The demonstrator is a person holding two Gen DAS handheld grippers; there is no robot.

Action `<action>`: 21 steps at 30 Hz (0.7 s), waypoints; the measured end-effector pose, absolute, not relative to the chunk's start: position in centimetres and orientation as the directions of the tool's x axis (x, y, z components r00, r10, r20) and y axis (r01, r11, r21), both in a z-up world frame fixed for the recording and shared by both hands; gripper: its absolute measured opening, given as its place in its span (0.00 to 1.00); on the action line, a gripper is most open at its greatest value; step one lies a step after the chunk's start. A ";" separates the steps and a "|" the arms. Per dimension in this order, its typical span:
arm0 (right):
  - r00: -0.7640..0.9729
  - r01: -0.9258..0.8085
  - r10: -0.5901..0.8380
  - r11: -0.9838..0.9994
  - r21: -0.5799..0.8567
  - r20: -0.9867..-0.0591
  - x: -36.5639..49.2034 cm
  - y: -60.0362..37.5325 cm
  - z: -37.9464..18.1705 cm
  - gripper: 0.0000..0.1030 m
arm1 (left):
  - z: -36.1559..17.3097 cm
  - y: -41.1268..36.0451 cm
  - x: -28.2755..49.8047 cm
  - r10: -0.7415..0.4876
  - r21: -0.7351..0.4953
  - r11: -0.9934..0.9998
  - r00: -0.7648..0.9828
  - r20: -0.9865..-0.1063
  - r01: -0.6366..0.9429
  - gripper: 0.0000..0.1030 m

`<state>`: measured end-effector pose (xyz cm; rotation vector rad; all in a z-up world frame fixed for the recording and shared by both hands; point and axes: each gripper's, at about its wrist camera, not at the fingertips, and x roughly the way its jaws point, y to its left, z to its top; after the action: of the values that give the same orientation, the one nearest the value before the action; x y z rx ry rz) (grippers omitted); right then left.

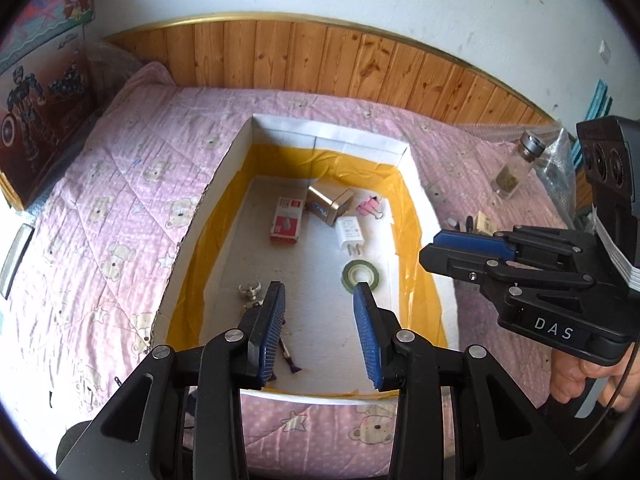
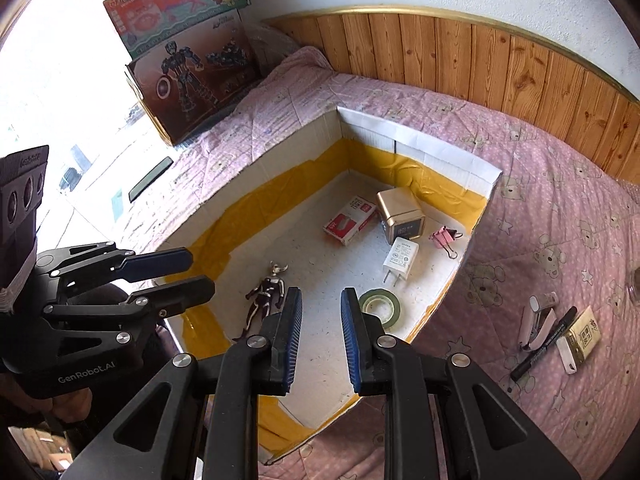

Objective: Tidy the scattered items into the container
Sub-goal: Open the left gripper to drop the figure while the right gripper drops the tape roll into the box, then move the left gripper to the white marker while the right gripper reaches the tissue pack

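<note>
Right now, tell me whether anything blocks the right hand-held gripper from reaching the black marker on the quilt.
Nothing visible does. The right hand-held gripper is open and empty above the box. The black marker lies outside it on the quilt, between the stapler and a small carton, both close beside it.

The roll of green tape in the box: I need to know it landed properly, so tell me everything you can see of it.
The roll of green tape is a flat ring with a dark green outer wrap and a pale, whitish inner core around an open centre. It lies flat on the white floor of the cardboard box, near the box's right-hand wall, just in front of the white plug charger without touching it. Neither gripper holds it; in the right wrist view a finger hides its left edge.
</note>
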<state>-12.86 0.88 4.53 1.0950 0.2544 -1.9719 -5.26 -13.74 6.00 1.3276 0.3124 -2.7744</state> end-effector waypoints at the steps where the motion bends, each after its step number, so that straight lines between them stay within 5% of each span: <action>1: -0.270 0.755 -0.595 -0.619 0.217 -0.757 -12.5 1.4 4.9 0.21 | 6.5 -13.5 -4.9 0.042 -0.163 -0.978 -0.648 -0.761 0.128 0.37; 13: -0.322 0.718 -0.740 -0.597 0.357 -0.591 -9.9 8.1 6.5 0.21 | 8.9 -8.3 -1.8 0.112 -0.164 -0.986 -0.704 -0.702 0.006 0.38; 21: -0.375 0.609 -0.728 -0.660 0.439 -0.574 -10.5 14.5 4.4 0.21 | 8.8 -3.2 -2.5 0.189 -0.174 -0.981 -0.679 -0.710 -0.091 0.38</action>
<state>-10.51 14.52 4.43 0.9721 -0.1946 -2.0838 -2.46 -3.20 8.81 1.2995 0.2055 -3.0204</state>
